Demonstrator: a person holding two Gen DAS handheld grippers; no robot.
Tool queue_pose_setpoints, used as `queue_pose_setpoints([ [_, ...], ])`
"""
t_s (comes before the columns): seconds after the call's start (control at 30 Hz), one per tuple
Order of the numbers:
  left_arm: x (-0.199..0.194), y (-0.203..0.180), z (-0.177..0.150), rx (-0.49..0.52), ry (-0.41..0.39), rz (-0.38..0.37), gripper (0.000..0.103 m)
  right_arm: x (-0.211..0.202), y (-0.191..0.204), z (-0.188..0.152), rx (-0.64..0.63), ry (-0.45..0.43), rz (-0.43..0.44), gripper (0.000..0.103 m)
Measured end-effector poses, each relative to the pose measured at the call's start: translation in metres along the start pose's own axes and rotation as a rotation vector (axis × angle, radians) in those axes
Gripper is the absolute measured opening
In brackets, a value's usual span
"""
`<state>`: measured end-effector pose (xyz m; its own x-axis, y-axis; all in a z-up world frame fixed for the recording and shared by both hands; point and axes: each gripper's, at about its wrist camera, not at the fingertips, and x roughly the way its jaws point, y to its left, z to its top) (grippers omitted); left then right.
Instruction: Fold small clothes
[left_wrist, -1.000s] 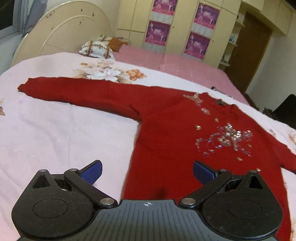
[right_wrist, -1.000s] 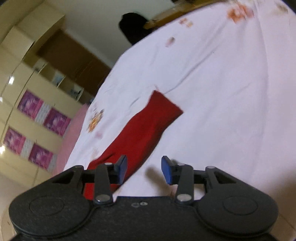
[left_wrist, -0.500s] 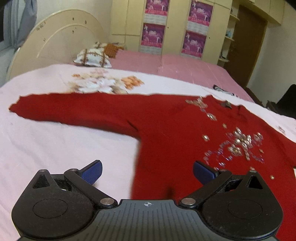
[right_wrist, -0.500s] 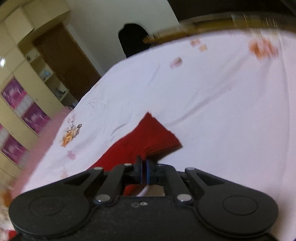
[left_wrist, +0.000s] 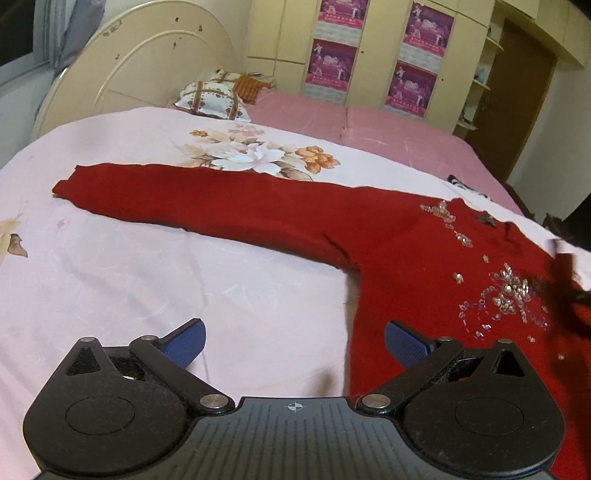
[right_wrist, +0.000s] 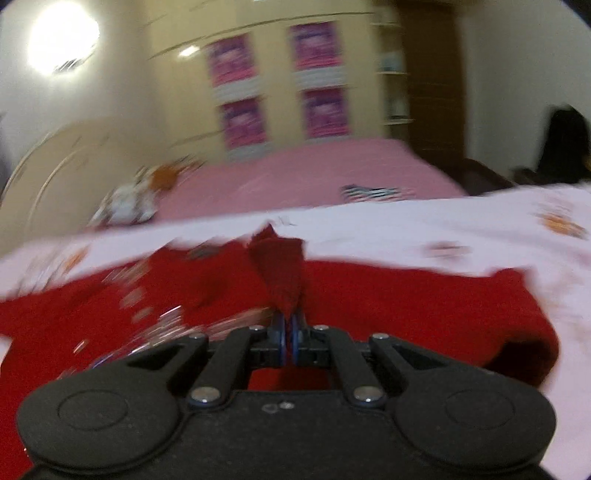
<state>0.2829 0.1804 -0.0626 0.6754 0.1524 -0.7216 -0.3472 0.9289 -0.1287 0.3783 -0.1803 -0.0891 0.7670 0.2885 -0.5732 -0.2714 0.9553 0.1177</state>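
Note:
A red sweater (left_wrist: 417, 258) with sequins on the chest lies flat on the pale pink bedsheet (left_wrist: 129, 280). Its left sleeve (left_wrist: 207, 199) stretches out to the left. My left gripper (left_wrist: 293, 341) is open and empty, low over the sheet at the sweater's left edge. My right gripper (right_wrist: 287, 332) is shut on the cuff of the right sleeve (right_wrist: 280, 266) and holds it lifted over the sweater's body (right_wrist: 406, 295). The right wrist view is blurred by motion. The right gripper shows as a dark blur at the right edge of the left wrist view (left_wrist: 563, 291).
A patterned pillow (left_wrist: 210, 98) and a cream headboard (left_wrist: 140, 70) stand at the far left. A pink blanket (left_wrist: 369, 129) covers the far side of the bed. Cupboards with purple posters (left_wrist: 417, 55) and a brown door (left_wrist: 513, 85) are behind.
My right gripper has shut on the right sleeve's cuff and swung it up and over the sweater's body. My left gripper stays open and has shifted a little left.

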Motion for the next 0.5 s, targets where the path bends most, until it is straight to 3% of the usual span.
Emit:
queue_pose_setpoints([
  [0.17, -0.002, -0.001, 0.002, -0.015, -0.011, -0.014, 0.103, 0.019, 0.084, -0.016, -0.166, 0.055, 0.133, 0.004],
  [0.23, 0.002, -0.007, 0.006, -0.025, -0.007, -0.035, 0.103, 0.031, 0.082, -0.006, -0.191, 0.112, 0.146, 0.007],
  [0.3, 0.009, -0.019, 0.009, -0.027, -0.008, -0.074, 0.103, 0.025, 0.084, -0.004, -0.195, 0.076, 0.174, 0.023],
  [0.33, 0.012, -0.026, 0.011, -0.029, -0.008, -0.095, 0.103, 0.015, 0.081, -0.001, -0.174, 0.059, 0.190, 0.026],
  [0.4, 0.027, -0.047, 0.016, -0.042, 0.009, -0.173, 0.103, -0.004, 0.066, 0.001, -0.147, 0.003, 0.177, 0.041],
  [0.47, 0.042, -0.072, 0.019, -0.046, 0.026, -0.261, 0.102, -0.030, 0.039, -0.006, -0.087, -0.007, 0.158, 0.040],
  [0.5, 0.052, -0.087, 0.020, -0.047, 0.039, -0.310, 0.085, -0.033, 0.024, -0.007, -0.053, -0.008, 0.155, 0.040],
])
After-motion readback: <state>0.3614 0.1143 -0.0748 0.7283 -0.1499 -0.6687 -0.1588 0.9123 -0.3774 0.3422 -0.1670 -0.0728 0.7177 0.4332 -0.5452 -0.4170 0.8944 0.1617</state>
